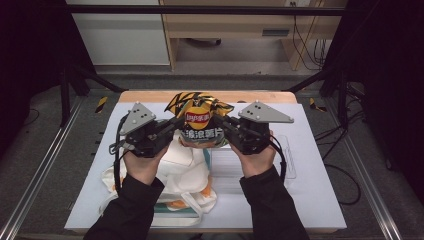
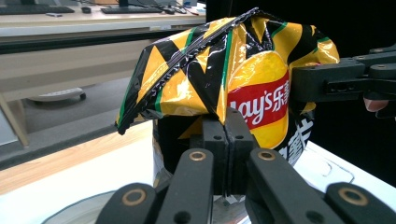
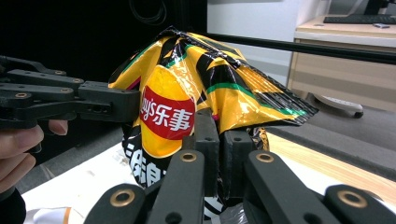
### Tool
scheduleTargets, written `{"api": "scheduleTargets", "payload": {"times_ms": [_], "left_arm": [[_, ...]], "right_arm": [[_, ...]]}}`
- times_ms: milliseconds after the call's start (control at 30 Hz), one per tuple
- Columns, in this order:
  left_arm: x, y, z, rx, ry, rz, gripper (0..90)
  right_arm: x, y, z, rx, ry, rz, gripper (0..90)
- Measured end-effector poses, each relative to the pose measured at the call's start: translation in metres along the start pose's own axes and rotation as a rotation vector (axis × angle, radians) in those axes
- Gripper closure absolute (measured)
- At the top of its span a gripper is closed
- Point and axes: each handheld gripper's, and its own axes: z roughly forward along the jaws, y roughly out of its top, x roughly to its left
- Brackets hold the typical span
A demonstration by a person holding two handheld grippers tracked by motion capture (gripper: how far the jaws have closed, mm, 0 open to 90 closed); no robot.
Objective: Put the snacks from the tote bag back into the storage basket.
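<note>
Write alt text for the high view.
Two hand-held grippers, left and right, pinch a yellow-and-black foil crisp bag from either side above a white table. Beneath lie a white cloth tote bag and a clear plastic tray.

Light falls from above in the high view, bright on the pale surface (image 1: pixel 320 200), while both side edges sink into near black. That picture is soft and slightly grainy, with fine print unreadable. In the left gripper view the chip bag (image 2: pixel 233 79) throws sharp white glints off its foil creases, and the desks behind go hazy. The right gripper view has a black upper-left corner and a bright, washed-out, blurred room at right.
</note>
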Motion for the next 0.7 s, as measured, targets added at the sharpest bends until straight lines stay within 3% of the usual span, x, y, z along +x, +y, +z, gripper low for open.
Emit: {"api": "scheduleTargets", "payload": {"times_ms": [700], "left_arm": [[-0.036, -0.001, 0.044, 0.038, -0.054, 0.034, 89.5]], "right_arm": [[-0.041, -0.022, -0.037, 0.004, -0.064, 0.048, 87.3]]}}
